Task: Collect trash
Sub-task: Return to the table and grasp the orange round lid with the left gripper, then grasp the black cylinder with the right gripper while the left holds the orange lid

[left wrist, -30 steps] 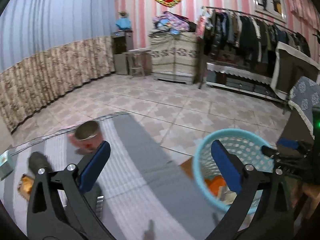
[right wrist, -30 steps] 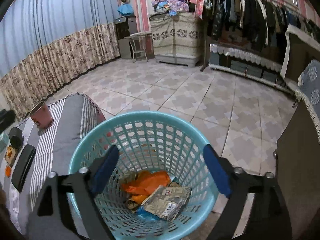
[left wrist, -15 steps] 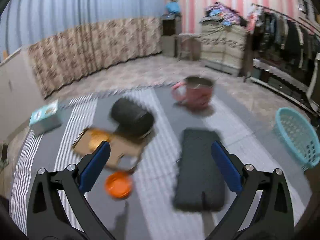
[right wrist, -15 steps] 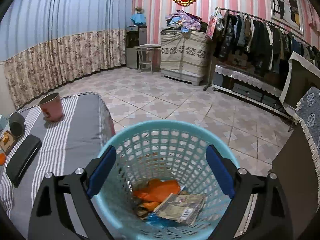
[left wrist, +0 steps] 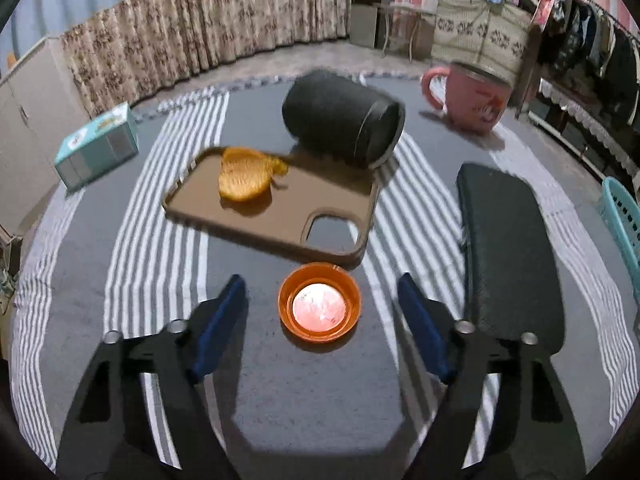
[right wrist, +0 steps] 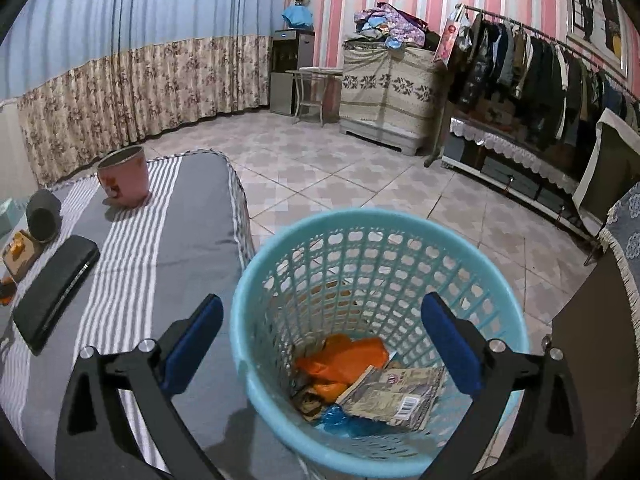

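In the left wrist view an orange bottle cap (left wrist: 319,306) lies open side up on the striped grey cloth. My left gripper (left wrist: 320,320) is open and empty, its blue pads either side of the cap, just above the cloth. An orange peel (left wrist: 244,174) lies on a brown phone case (left wrist: 276,204). In the right wrist view my right gripper (right wrist: 320,344) is open and empty above a light blue basket (right wrist: 496,300), which holds an orange wrapper (right wrist: 344,356), a printed packet (right wrist: 396,396) and blue scraps.
A black cylinder (left wrist: 344,118) lies on its side behind the phone case. A pink mug (left wrist: 470,96) stands at the far right, a black case (left wrist: 508,248) to the right, a teal box (left wrist: 98,146) at the left. The basket rim (left wrist: 620,216) shows past the table's right edge.
My left gripper has swung left from the basket to the table and come down over the orange cap. My right gripper has drawn back a little and stays over the basket.
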A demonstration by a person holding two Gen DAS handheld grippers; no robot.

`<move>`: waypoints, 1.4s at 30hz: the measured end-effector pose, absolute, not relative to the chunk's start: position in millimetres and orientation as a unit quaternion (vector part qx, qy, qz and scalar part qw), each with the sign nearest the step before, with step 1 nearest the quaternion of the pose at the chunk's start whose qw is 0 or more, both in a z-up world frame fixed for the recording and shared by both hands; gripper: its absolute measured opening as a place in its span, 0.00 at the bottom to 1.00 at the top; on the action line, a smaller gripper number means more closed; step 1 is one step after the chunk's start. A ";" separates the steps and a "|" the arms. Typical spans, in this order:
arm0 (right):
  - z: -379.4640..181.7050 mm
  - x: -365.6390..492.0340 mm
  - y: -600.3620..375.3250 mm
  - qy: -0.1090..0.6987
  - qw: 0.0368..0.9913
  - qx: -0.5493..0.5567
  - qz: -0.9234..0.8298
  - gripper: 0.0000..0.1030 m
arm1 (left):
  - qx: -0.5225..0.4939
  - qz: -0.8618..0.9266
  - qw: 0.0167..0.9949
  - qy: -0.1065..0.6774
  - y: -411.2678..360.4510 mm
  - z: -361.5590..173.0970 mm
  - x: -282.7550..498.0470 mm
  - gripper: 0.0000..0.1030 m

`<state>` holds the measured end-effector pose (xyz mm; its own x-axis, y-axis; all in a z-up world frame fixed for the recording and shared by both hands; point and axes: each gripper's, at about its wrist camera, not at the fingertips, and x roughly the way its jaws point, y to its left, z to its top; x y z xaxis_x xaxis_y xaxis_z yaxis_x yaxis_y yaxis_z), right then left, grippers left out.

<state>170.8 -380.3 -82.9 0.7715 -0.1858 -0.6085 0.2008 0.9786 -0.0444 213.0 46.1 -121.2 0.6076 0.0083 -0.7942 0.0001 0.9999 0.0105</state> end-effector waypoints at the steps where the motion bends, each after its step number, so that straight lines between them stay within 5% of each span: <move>1: -82.5 171.4 -378.9 0.324 0.941 0.014 -0.101 0.94 | 0.000 0.002 0.894 0.449 47.1 -123.8 214.0 0.64; 5: -80.1 176.0 -367.4 0.328 0.939 0.004 -0.101 0.94 | 0.003 -0.007 0.897 0.442 46.7 -121.8 212.3 0.38; 25: -62.4 217.4 -206.6 0.336 0.941 -0.028 0.004 0.94 | -0.009 0.052 0.957 0.285 135.5 -33.6 251.1 0.38; 42: -74.5 284.6 -49.7 0.362 0.922 -0.077 0.111 0.94 | -0.008 0.105 0.957 0.269 188.6 -50.8 273.6 0.38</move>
